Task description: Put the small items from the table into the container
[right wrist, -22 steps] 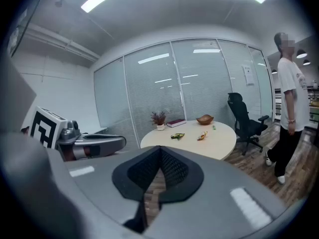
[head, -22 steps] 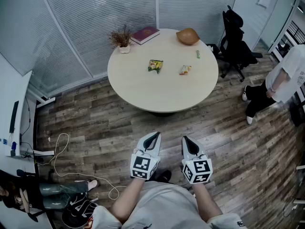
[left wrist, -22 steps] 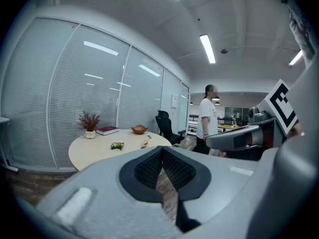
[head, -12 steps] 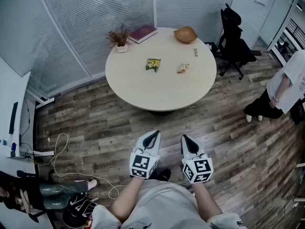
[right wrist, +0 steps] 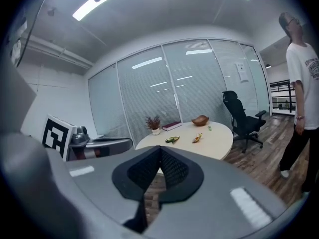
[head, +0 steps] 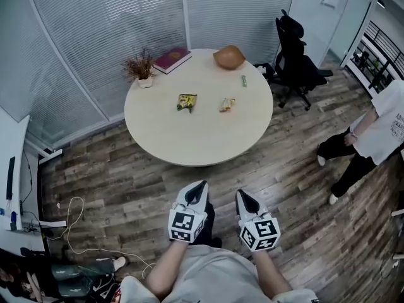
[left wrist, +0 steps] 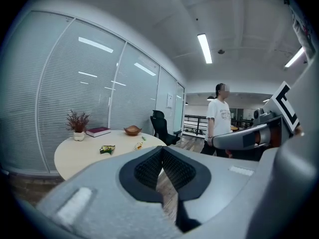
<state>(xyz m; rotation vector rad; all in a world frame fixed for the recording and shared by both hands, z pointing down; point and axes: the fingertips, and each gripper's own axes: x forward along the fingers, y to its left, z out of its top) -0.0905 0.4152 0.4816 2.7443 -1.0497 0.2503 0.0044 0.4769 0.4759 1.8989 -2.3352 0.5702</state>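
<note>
Left tongs (head: 201,185) and right tongs (head: 241,194) are both held pressed together with nothing pinched, well apart from the round table (head: 189,141). A green packet (head: 186,101), orange packet (head: 227,104) and small green stick (head: 243,80) are seen lying there, near the brown bowl (head: 228,57). Packet print is too small to be read.

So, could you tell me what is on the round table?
A potted plant, a red book, a wooden bowl, a green packet, a yellow packet and a small green item. The bowl's inside is not visible.
</note>
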